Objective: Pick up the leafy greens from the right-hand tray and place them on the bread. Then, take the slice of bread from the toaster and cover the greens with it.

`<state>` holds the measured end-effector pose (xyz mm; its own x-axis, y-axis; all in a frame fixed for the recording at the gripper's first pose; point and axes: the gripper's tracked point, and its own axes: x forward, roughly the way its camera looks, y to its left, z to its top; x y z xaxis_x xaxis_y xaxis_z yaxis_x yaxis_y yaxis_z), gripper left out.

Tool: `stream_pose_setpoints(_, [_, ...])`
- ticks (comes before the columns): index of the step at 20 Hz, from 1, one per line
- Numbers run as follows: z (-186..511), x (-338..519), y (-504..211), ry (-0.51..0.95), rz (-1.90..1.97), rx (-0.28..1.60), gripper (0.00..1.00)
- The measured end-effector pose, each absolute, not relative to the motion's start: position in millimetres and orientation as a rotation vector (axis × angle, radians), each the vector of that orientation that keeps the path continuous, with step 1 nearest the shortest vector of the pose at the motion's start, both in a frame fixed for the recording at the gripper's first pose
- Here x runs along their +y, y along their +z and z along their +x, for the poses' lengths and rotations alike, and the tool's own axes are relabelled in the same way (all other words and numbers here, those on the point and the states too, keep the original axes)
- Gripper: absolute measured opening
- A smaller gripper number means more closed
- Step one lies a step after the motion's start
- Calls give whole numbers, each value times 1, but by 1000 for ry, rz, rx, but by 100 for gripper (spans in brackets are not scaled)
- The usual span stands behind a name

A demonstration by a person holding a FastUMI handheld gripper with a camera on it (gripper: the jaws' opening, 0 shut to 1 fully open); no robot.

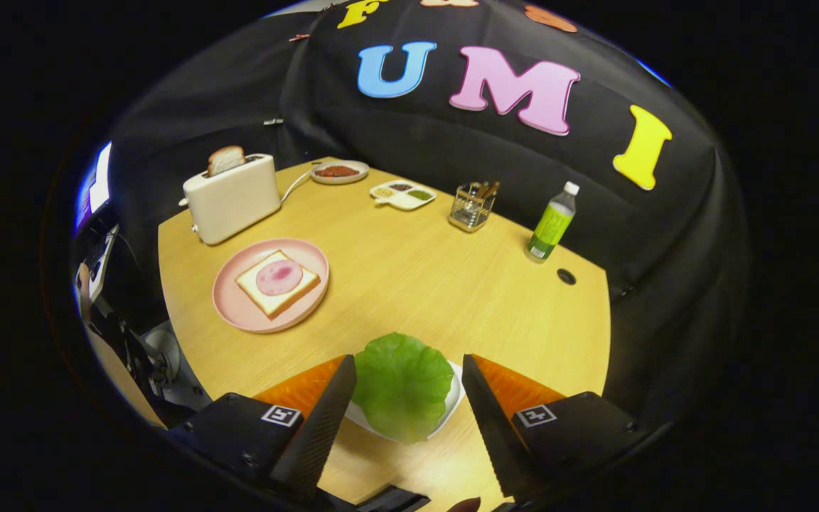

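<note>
Wooden table [409,270] lies bare past the spread claw [409,377] flanking greens [402,387].

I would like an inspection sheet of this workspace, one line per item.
Surface: wooden table, with a round hole near the bottle.
Job's things: leafy greens on white tray; bread with ham on pink plate; toaster holding a slice.
Clutter: sauce dish, divided dish, utensil holder, green bottle.
Grippers: gripper open, fingers either side of the greens.
Cables: toaster cord.
Surroundings: black cloth wall.
</note>
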<state>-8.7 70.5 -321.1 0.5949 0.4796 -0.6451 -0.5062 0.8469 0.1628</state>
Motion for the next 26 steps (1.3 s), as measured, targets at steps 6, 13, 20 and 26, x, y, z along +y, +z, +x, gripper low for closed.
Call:
stream_pose_setpoints(6, [-15,86,-399,636,-54,942,75])
stream_pose_setpoints(13, [-15,89,-430,646,-27,1058,63])
stream_pose_setpoints(20, [-12,86,-422,572,-44,1036,12])
stream_pose_setpoints(26, [-3,81,-338,494,15,833,11])
